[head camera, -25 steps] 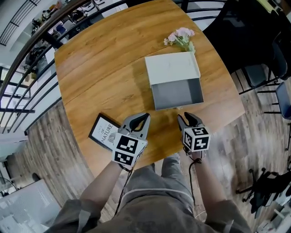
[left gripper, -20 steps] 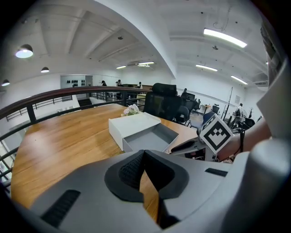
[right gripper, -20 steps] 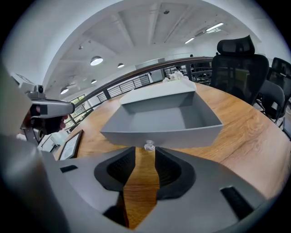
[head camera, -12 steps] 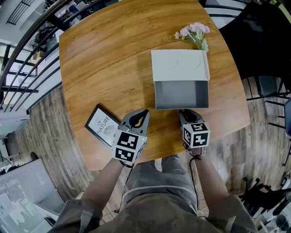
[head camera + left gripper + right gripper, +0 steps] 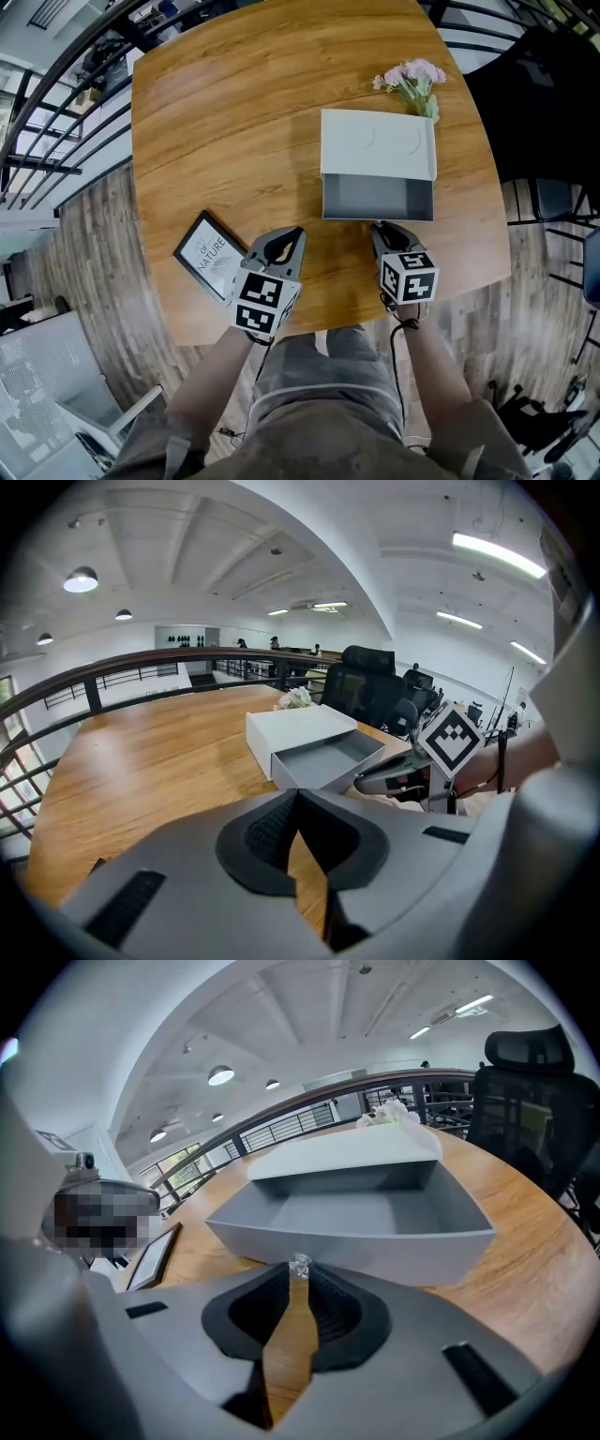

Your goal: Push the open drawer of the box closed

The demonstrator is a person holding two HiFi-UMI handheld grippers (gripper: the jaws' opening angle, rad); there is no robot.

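Pinches the drawer (image 5: 378, 197) front's clear knob (image 5: 299, 1265) with right gripper (image 5: 298, 1281) fingers just narrowed, holds left gripper (image 5: 298, 797) fingers together, empty; counts one box (image 5: 378, 142), one picture frame (image 5: 208, 259), one flower sprig (image 5: 412, 77).

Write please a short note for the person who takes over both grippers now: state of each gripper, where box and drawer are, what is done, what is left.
Left gripper: fingers shut, empty, over the table, left of the drawer.
Right gripper: fingers have just been closing and are now on the small clear knob at the drawer's front.
Drawer: stands partly out of the white box, open side towards you.
Done: knob reached.
Left: push the drawer fully in.
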